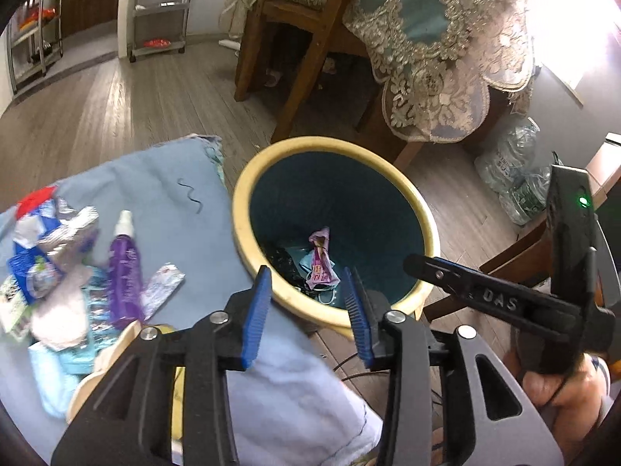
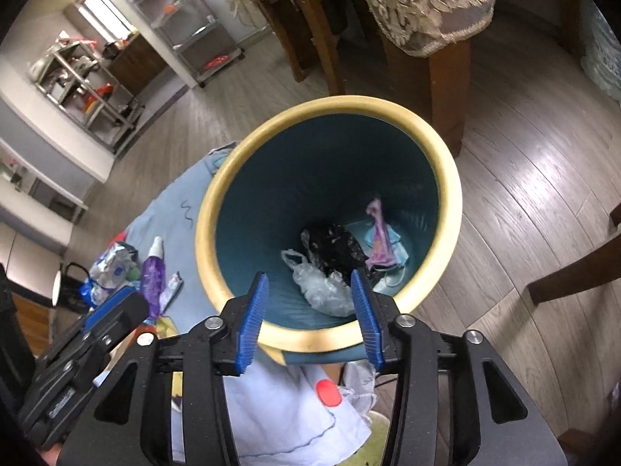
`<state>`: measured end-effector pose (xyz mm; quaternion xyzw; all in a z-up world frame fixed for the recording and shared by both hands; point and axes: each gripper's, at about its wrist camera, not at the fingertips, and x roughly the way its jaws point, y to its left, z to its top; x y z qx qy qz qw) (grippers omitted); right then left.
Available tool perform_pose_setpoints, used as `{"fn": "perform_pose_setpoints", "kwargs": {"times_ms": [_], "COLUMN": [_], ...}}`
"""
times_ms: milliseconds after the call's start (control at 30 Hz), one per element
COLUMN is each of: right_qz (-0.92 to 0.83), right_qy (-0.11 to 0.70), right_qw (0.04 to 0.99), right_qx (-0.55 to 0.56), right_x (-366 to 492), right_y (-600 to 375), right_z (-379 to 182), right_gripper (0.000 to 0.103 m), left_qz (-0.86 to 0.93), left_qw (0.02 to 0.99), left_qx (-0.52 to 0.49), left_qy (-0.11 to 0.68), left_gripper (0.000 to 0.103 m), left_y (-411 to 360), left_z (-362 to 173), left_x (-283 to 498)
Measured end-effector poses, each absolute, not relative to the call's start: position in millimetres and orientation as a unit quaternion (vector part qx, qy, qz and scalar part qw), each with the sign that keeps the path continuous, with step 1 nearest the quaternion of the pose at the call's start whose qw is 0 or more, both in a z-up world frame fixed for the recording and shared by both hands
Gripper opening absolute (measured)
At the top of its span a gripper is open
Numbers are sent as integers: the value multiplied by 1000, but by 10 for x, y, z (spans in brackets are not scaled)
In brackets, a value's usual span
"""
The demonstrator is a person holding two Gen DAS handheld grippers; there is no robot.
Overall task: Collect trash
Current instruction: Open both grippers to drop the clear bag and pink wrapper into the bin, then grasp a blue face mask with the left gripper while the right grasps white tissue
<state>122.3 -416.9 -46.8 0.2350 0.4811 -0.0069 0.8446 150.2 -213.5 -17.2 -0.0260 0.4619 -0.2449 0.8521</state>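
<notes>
On the left of the left wrist view, a heap of trash (image 1: pixel 50 268) lies on a pale blue cloth (image 1: pixel 170 202): foil wrappers, blue packets, an upright-lying purple spray bottle (image 1: pixel 124 268) and a small sachet (image 1: pixel 161 289) beside it. The right wrist view shows the same heap smaller and farther left, plus a black mug (image 2: pixel 71 283) that the other view lacks.

In the middle stands the bin (image 1: pixel 248 194), teal inside with a cream rim, on the wooden floor (image 1: pixel 116 108) just beside the cloth. From the left only a pink wrapper (image 1: pixel 320 260) and something black show at its bottom; the right wrist view looks deeper and adds a clear plastic bag (image 2: pixel 322 287) next to a black bag (image 2: pixel 337 244) and the pink wrapper (image 2: pixel 378 240).

The left gripper (image 1: pixel 306 310) hangs over the bin's near rim, jaws parted about halfway, nothing between the blue pads. The right gripper (image 2: pixel 310 310) stands likewise released and empty above the bin mouth. At the right of the left view, the right gripper's black body and the hand (image 1: pixel 562 392) holding it appear.
</notes>
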Motion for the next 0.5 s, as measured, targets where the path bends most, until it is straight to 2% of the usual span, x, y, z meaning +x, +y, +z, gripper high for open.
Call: {"fn": "perform_pose_setpoints", "kwargs": {"times_ms": [67, 133, 267, 500], "right_qz": [0, 6, 25, 60], "right_qy": [477, 475, 473, 476], "right_qw": [848, 851, 857, 861], "right_qx": [232, 226, 203, 170], "right_x": [1205, 1190, 1163, 1171], "right_y": [-4105, -4040, -3846, -3435], "right_z": [-419, -377, -288, -169], "right_gripper": [51, 53, 58, 59], "left_qz": [-245, -237, -225, -181], "left_qw": [857, 862, 866, 872], "left_qx": [-28, -28, -29, -32], "left_qy": [453, 448, 446, 454], "left_gripper": [52, 57, 57, 58], "left_y": [-2012, -1887, -1596, -991], "left_z": [-68, 2, 59, 16], "left_x": [1396, 1313, 1154, 979]}}
